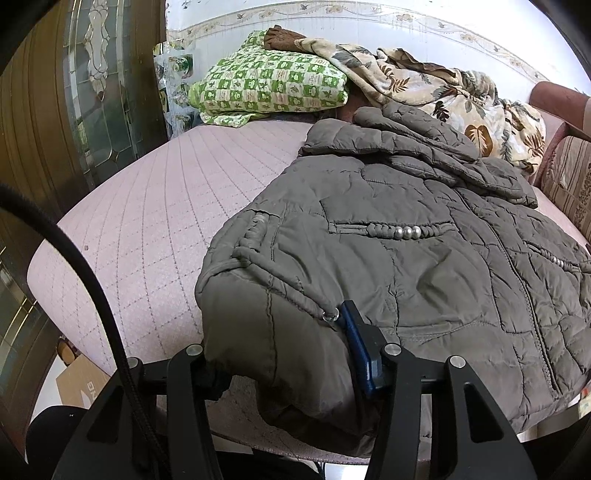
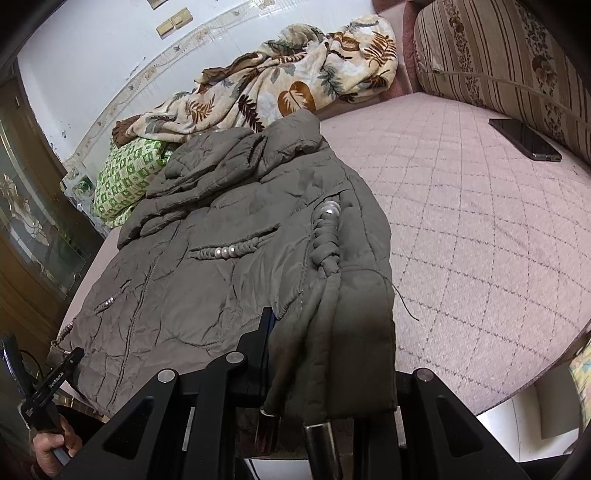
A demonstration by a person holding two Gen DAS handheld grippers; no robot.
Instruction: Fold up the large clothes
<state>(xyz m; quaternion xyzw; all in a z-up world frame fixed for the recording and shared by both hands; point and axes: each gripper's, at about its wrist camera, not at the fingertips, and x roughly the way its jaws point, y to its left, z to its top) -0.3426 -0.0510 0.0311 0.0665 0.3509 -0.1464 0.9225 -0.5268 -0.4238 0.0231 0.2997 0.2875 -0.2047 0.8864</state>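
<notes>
Both grippers (image 1: pixel 291 354) (image 2: pixel 328 362) pinch jacket (image 1: pixel 406 240) hem; blanket (image 1: pixel 424 81) beyond.

wall: white, patterned border strip (image 1: pixel 369 18), switch plates (image 2: pixel 173 22) | bed: pink quilted mattress cover (image 1: pixel 147 206) | headboard: striped floral cushion (image 2: pixel 498 70) | left side: wooden door with leaded glass (image 1: pixel 99 85) | light: bright, even daylight | floor: cardboard box (image 1: pixel 79 380)
</notes>
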